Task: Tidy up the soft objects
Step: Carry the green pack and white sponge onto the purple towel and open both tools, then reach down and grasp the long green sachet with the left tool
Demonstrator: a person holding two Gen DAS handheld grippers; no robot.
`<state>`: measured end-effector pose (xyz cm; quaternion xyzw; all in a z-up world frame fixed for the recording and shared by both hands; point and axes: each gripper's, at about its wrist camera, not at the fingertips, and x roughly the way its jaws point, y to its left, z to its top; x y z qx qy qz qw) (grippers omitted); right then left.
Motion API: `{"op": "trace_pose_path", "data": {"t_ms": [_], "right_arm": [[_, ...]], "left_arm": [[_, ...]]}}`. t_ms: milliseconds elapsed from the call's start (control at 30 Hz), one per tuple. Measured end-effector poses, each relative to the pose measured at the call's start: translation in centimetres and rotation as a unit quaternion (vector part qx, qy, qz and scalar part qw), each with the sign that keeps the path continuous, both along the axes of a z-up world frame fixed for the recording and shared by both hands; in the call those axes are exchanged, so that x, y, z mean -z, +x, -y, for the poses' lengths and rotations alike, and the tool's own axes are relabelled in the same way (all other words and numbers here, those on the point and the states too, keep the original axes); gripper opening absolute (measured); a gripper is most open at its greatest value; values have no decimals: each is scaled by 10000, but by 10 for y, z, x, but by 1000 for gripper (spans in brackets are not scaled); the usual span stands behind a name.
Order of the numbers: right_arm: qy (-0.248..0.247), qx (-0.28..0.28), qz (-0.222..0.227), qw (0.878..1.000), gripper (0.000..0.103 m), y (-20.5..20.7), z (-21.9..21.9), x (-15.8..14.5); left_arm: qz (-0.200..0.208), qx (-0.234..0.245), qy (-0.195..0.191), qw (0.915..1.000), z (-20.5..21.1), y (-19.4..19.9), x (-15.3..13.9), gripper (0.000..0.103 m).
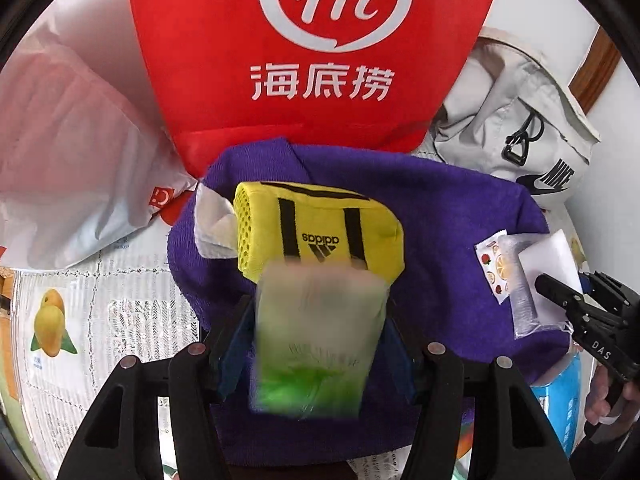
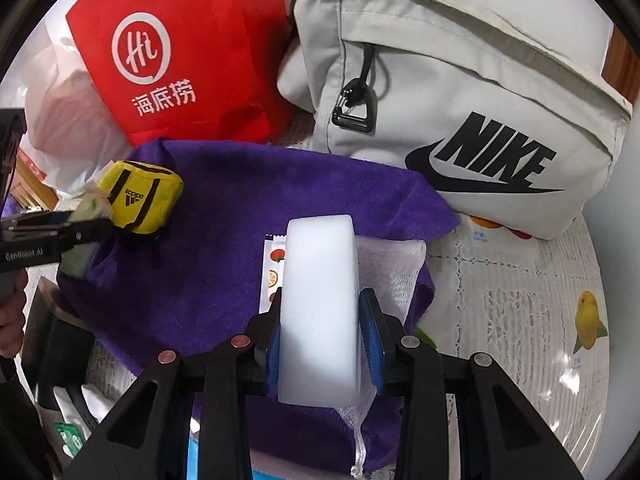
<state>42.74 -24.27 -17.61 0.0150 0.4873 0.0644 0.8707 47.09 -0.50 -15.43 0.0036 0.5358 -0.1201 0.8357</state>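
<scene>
My left gripper is shut on a green and white tissue pack, held just in front of a small yellow adidas pouch that lies on a purple towel. My right gripper is shut on a white sponge block, held upright over the towel. Under the sponge lie a white mesh bag and a fruit-print sachet. The left gripper with its tissue pack shows at the left in the right wrist view, next to the pouch.
A red Haidilao bag stands behind the towel, a grey Nike backpack to its right, a white plastic bag to its left. A white paper towel lies beside the pouch. The lace tablecloth shows at the right.
</scene>
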Motion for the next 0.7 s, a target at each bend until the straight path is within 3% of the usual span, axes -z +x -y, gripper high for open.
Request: {"op": "trace_pose_path", "data": {"t_ms": [133, 267, 700], "right_arm": [[27, -35, 11, 10000, 58, 1, 0, 0], [-71, 23, 142, 9999, 74, -3, -1, -5], [265, 132, 450, 9985, 74, -46, 0, -44]], "left_arm": [[-103, -33, -356, 9993, -5, 1, -1, 75], [-45, -92, -353, 9993, -11, -3, -9, 77], [291, -354, -261, 9986, -44, -50, -48, 77]]}}
